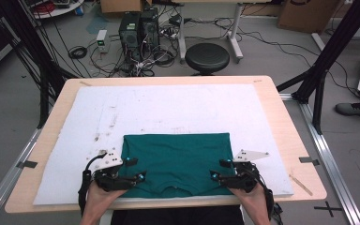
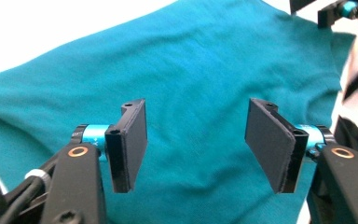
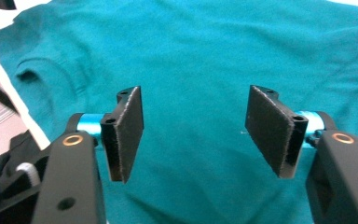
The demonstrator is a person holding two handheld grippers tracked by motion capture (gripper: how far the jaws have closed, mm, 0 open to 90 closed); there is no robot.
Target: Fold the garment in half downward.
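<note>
Both grippers sit with jaws apart over the cloth: on my left gripper (image 2: 196, 144) feed I see the two black pads spread wide with bare fabric between them, nothing pinched, and the right gripper (image 3: 193, 140) feed reads the same.

From the high view, the left gripper (image 1: 133, 169) hovers at the garment's 8 o'clock edge and the right gripper (image 1: 219, 169) at its 4 o'clock edge, each held in a hand coming in from 6 o'clock.

The teal shirt (image 1: 178, 161) lies folded into a flat rectangle at the near middle of the table, its collar at 6 o'clock, close to the near edge. In the right gripper view I can make out the neckline (image 3: 28, 74) at about 10 o'clock.

Under the shirt is a white mat (image 1: 168, 108), marked with small dark scuffs at the shirt's 10 o'clock. The mat covers most of the wooden table (image 1: 290, 140). Beyond the table's far edge, at 12 o'clock, stands a black stool (image 1: 207, 57), with computer towers (image 1: 138, 28) and loose cables at 11 o'clock on the floor.
</note>
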